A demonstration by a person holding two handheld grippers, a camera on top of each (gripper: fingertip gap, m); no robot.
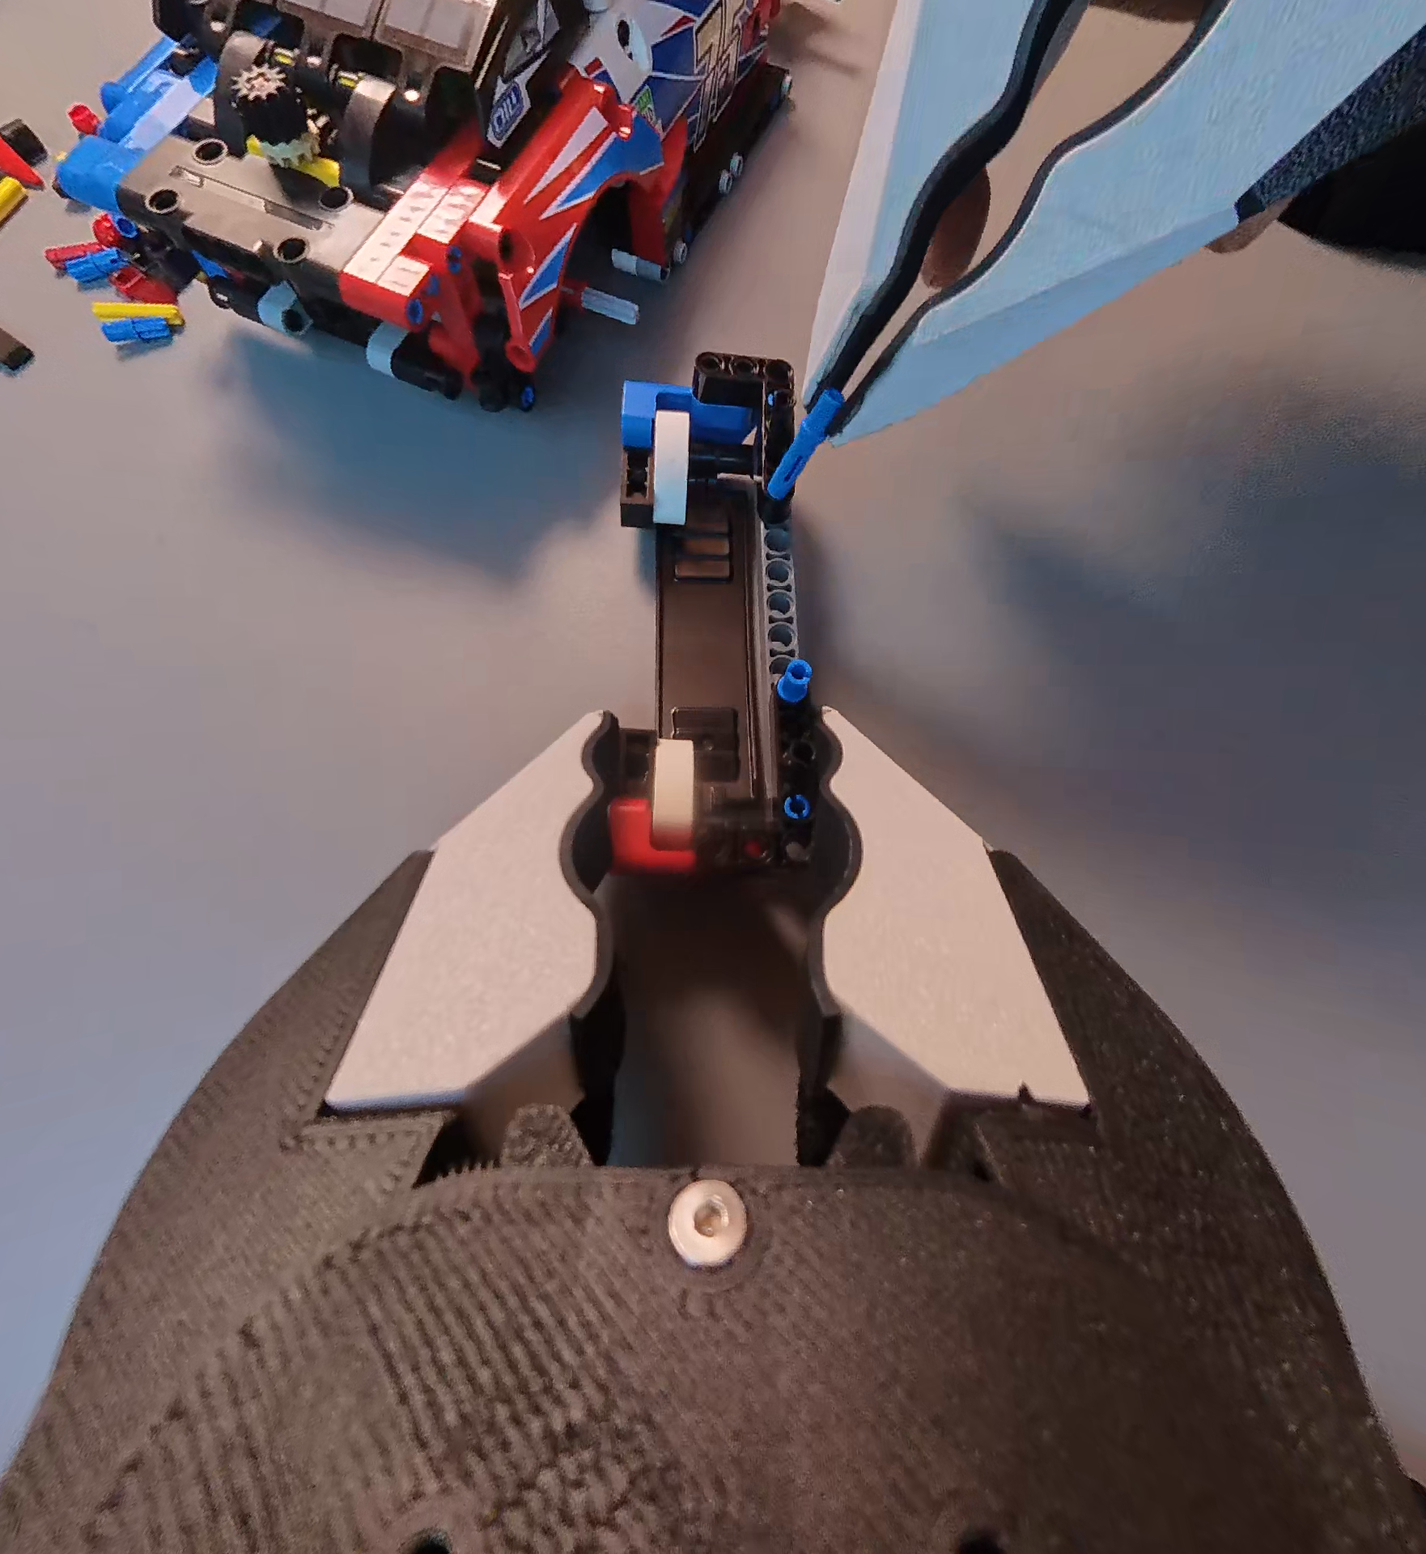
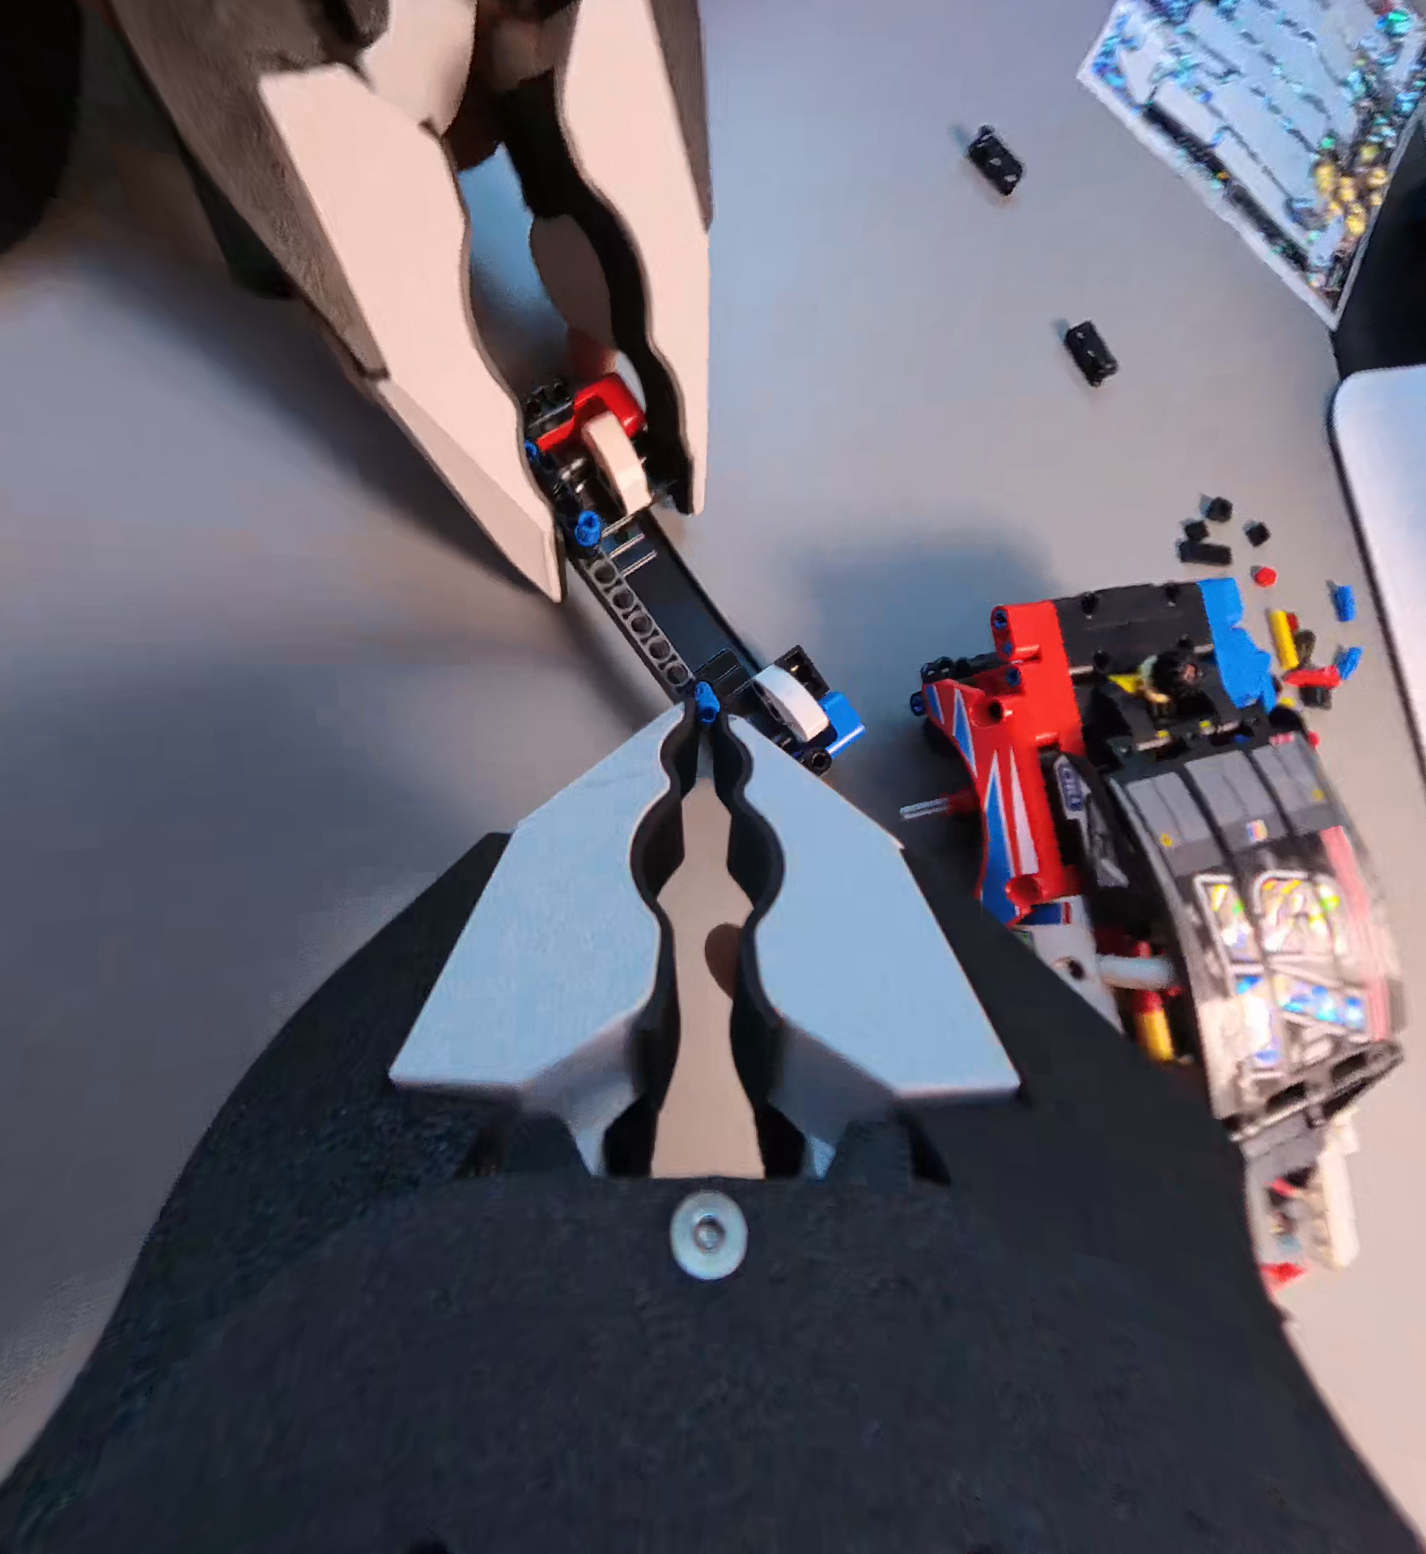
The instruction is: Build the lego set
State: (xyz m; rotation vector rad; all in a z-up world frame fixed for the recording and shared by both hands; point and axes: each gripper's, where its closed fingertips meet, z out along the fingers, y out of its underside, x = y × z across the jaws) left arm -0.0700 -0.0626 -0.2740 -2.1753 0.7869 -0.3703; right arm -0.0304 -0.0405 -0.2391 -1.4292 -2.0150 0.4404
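My left gripper (image 1: 710, 790) pinches the near end of a long black beam piece (image 1: 714, 622), its fingers pressed against the red corner block (image 1: 638, 832) and the black holed side. The beam runs straight away from me over the grey table (image 1: 272, 673), and I cannot tell whether its far end rests on the surface. That far end carries a blue block (image 1: 651, 412), a white curved piece (image 1: 669, 462) and a black frame.

My right gripper (image 2: 703, 723) comes in from the other side, fingers almost together, nipping a small blue pin (image 1: 802, 441). The pin tilts down against the holed strip near the far end of the beam. A second blue pin (image 1: 794, 679) sticks out of the same strip, just ahead of my left fingertips.

Beyond the beam sits the half-built truck (image 1: 440, 193), red, blue and black with white and blue stickers, close to the beam's far end but apart from it. Beside the truck lies a scatter of loose bricks (image 1: 3, 193): red, yellow, blue and black.

In the right wrist view, two small black pieces (image 2: 1088, 351) lie alone on the table beyond the truck, a shiny sticker sheet (image 2: 1265, 118) sits at the far corner, and a white tray (image 2: 1416, 589) fills the right edge. Between the two grippers only the beam itself stands; the truck crowds the space on one side of my right fingers.
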